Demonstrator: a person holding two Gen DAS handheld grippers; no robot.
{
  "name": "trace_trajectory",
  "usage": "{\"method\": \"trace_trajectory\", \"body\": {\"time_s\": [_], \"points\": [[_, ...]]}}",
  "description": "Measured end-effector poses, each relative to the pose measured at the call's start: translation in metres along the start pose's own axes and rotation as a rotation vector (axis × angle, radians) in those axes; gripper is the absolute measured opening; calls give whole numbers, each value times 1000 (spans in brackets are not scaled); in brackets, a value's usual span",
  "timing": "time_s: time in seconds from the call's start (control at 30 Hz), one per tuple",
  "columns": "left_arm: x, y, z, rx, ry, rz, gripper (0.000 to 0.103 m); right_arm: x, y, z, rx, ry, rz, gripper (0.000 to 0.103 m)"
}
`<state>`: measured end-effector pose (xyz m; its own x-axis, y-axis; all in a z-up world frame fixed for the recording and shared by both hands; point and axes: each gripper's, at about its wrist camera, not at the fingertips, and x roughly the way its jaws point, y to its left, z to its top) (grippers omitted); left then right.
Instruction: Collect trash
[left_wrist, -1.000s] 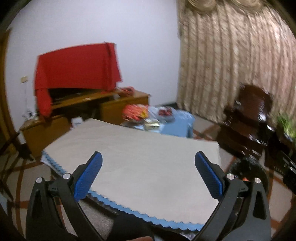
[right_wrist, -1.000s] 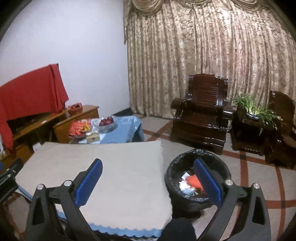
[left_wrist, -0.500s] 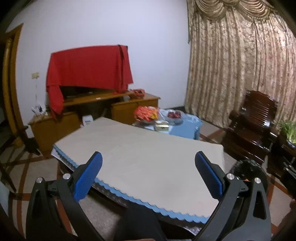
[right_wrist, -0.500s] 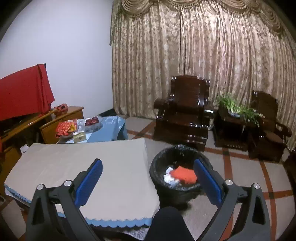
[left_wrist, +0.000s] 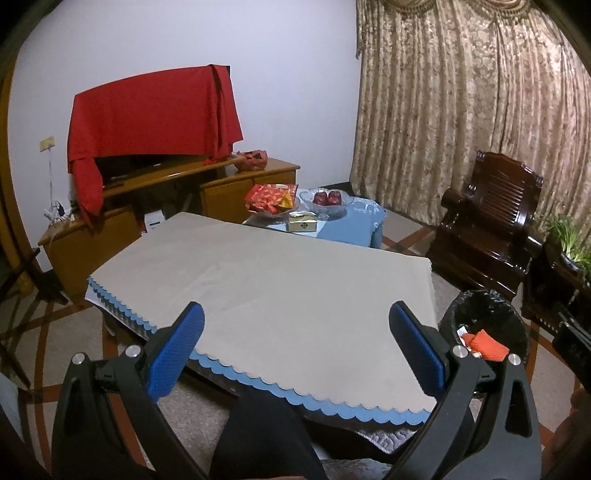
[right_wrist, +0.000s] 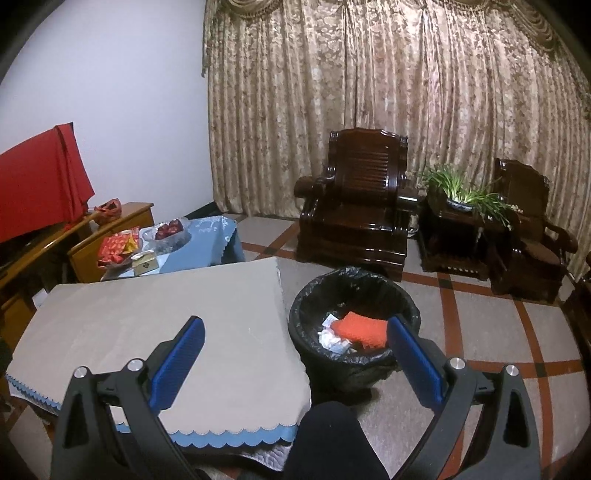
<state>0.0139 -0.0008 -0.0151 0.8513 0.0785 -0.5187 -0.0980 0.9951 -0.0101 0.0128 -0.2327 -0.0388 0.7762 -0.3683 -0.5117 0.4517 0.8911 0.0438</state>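
A black bin with a black liner (right_wrist: 354, 291) stands on the floor right of the table; it also shows in the left wrist view (left_wrist: 484, 306). Inside lie an orange packet (right_wrist: 360, 328) and white scraps (right_wrist: 330, 338). The table has a beige cloth with a blue scalloped edge (left_wrist: 280, 280), bare on top. My left gripper (left_wrist: 295, 339) is open and empty above the table's near edge. My right gripper (right_wrist: 295, 350) is open and empty, between the table's corner and the bin.
A low blue-covered side table (left_wrist: 351, 221) holds red packets, a fruit bowl and a small box. A wooden cabinet with a red-draped TV (left_wrist: 155, 110) lines the far wall. Dark wooden armchairs (right_wrist: 365, 192) and a potted plant (right_wrist: 458, 188) stand before the curtain.
Both grippers have pulled back and risen, so more of the room shows. The bin has come into the left wrist view. Both stayed open and empty.
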Motion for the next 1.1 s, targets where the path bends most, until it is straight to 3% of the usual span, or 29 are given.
{"method": "trace_trajectory", "body": {"time_s": [1.1], "points": [[-2, -6, 3, 0, -21, -14, 97, 1, -1, 1, 19, 4, 0, 97]]}}
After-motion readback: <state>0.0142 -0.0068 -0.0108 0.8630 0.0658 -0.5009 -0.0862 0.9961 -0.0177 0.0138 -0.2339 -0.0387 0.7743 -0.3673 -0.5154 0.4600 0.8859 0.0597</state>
